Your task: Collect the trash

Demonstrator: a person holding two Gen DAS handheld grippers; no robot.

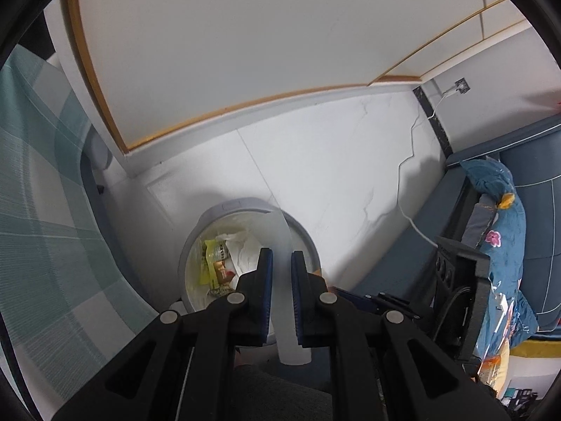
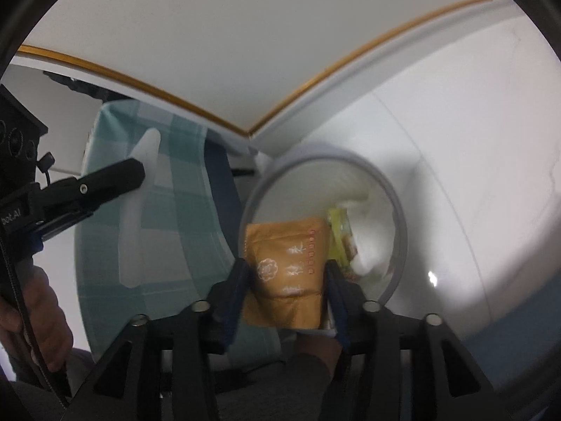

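Crowding the round bin (image 2: 396, 210): left claw (image 1: 281, 258) pinching a translucent strip (image 1: 285, 231), right claw (image 2: 285, 266) spread around an orange packet (image 2: 289, 263).

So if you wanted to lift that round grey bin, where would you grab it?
Probably the rim of the bin, from above: one finger inside, one outside. Its open mouth faces up and the rim is a thin ring, while the round body looks too wide for the fingers.

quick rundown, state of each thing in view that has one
bin: open, no lid in view, part full of wrappers and tissue
orange packet: between the right gripper fingers, over the bin mouth
left gripper: shut on a clear plastic strip
white cable: plugged into the wall socket
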